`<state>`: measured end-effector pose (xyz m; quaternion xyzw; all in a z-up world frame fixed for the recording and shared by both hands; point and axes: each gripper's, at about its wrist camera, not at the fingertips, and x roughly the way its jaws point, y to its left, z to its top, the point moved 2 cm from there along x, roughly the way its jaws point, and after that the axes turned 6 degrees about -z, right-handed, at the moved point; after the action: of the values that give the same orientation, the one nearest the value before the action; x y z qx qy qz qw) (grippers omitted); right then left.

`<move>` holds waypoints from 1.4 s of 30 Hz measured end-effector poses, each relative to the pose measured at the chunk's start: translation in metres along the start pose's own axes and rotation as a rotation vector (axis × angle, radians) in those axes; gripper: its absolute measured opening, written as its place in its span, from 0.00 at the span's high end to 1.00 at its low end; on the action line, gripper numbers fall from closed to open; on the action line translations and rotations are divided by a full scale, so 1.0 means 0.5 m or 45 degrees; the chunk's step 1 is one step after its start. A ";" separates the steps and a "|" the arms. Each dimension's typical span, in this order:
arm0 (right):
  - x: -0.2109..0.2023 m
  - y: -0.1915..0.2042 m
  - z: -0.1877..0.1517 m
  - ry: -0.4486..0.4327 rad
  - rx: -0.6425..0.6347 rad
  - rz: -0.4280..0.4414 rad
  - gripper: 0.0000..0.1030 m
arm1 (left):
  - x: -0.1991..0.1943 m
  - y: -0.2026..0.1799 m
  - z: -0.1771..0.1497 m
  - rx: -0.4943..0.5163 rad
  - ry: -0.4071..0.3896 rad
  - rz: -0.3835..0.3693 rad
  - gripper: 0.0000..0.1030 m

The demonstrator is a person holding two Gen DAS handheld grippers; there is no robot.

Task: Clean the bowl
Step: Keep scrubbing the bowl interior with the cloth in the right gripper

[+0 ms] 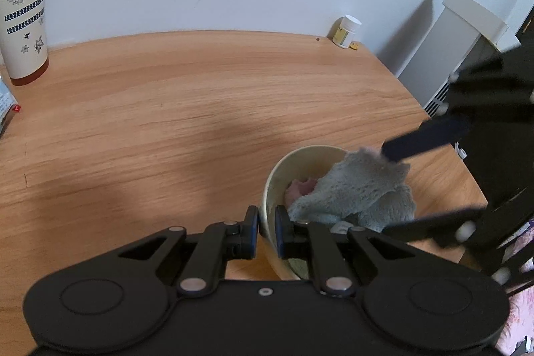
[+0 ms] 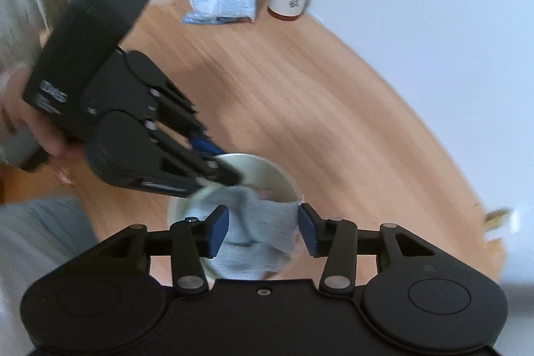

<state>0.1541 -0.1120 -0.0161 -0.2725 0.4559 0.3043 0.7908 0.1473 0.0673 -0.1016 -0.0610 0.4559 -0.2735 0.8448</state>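
At lower centre, the left gripper [image 1: 266,231] pinched the bowl's [image 1: 272,186] rim; the right gripper [image 2: 263,231] stood open around the grey cloth [image 2: 257,236].

The left gripper [image 1: 266,231] pointed steeply downward with its jaws drawn close, pinching a thin wall between the blue pads; a hand [image 2: 50,135] grasped its black handle from behind. The right gripper [image 2: 263,231] also angled down, jaws spread apart, its pads [image 2: 220,231] pressing on nothing, its image blurred.
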 end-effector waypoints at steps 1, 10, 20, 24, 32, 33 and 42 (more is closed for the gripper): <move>0.013 0.009 -0.007 0.011 -0.005 -0.009 0.47 | 0.001 -0.001 0.000 0.000 0.000 0.001 0.90; 0.093 0.018 -0.012 0.090 0.105 0.049 0.35 | -0.003 -0.003 -0.007 0.037 -0.017 -0.011 0.90; 0.134 0.043 -0.004 0.155 0.050 0.052 0.73 | -0.006 0.001 -0.007 0.023 -0.014 -0.023 0.90; 0.132 0.052 0.004 0.199 -0.010 0.025 0.84 | -0.003 -0.006 -0.005 0.033 -0.010 -0.011 0.90; 0.046 0.036 0.032 0.333 -0.158 -0.084 0.86 | 0.003 -0.014 -0.006 0.046 -0.006 0.011 0.90; 0.045 0.037 0.034 0.353 -0.169 -0.091 0.86 | 0.004 -0.014 -0.005 0.047 -0.006 0.013 0.90; 0.103 0.057 0.030 0.463 -0.186 -0.037 0.87 | 0.013 -0.017 -0.002 0.068 -0.010 0.032 0.90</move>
<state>0.1621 -0.0702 -0.0598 -0.3861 0.5640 0.2708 0.6779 0.1457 0.0569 -0.1038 -0.0336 0.4458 -0.2746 0.8513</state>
